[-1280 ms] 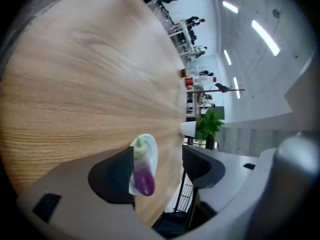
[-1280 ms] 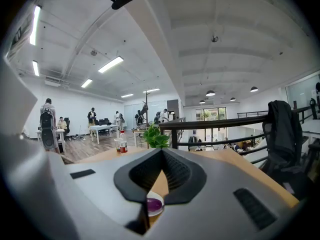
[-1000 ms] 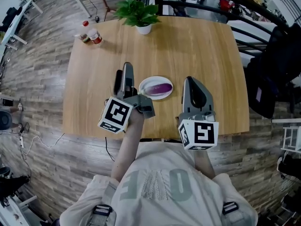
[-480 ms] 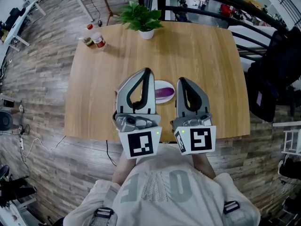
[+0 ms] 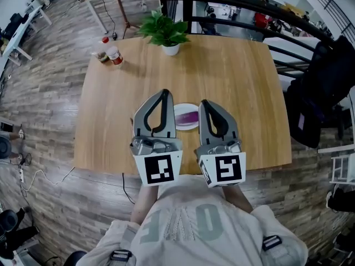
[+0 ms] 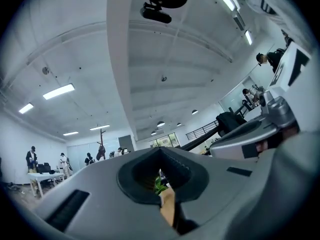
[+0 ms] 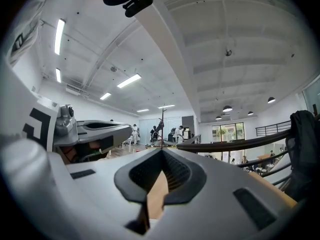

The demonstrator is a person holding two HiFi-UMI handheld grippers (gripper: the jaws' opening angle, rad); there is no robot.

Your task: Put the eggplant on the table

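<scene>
A purple eggplant [image 5: 188,116] lies on a small white plate [image 5: 183,126] in the near middle of the wooden table [image 5: 238,71]. Both grippers hover side by side above the table's near edge, pointing away from the person. My left gripper [image 5: 164,93] is just left of the plate, shut with nothing in it. My right gripper [image 5: 203,102] is just right of the plate, also shut and empty. In the left gripper view the left gripper [image 6: 160,149] has its jaw tips meeting; in the right gripper view the right gripper [image 7: 161,151] shows the same. Neither touches the eggplant.
A potted green plant [image 5: 165,27] stands at the table's far edge. Two small bottles [image 5: 113,55] sit at the far left corner. A dark jacket on a chair [image 5: 321,87] is to the right. A black railing [image 5: 233,7] runs behind the table.
My left gripper has rolled from lying on its side to upright, closed its jaws and risen. Both grippers have drawn closer together, flanking the plate.
</scene>
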